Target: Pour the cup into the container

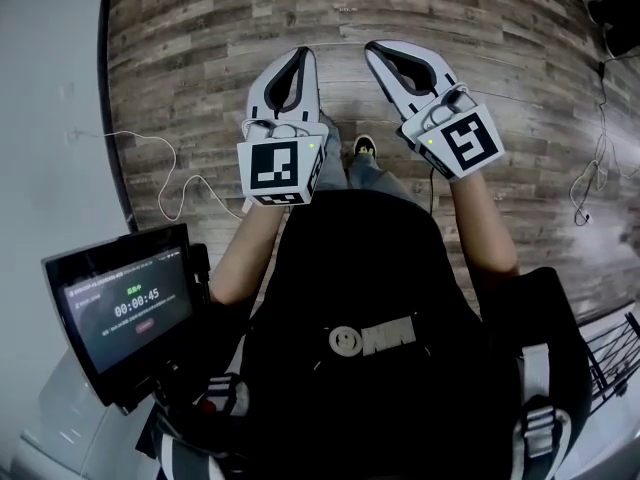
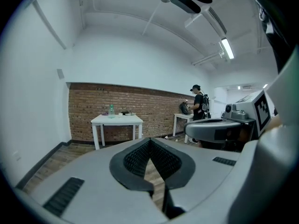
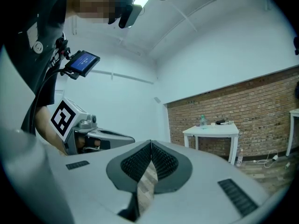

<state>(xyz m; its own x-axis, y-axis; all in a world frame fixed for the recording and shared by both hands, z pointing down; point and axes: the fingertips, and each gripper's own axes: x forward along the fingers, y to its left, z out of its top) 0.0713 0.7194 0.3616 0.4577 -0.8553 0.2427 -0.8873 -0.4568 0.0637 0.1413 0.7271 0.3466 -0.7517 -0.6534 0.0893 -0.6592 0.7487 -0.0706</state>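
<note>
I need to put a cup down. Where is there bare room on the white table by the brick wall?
The white table looks bare at its end left of the bottle, as both gripper views show it. Right of the bottle, small dark items crowd the top. It is too far off to judge more.

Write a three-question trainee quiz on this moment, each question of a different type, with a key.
1. True or false: the left gripper holds a cup.
2. Multiple choice: in the right gripper view, the white table with the bottle on it stands against A) a brick wall, B) a window, C) a shelf.
3. Fill in: the right gripper has its jaws ____, with nothing between them.

Key: 1 false; 2 A; 3 shut.
</note>
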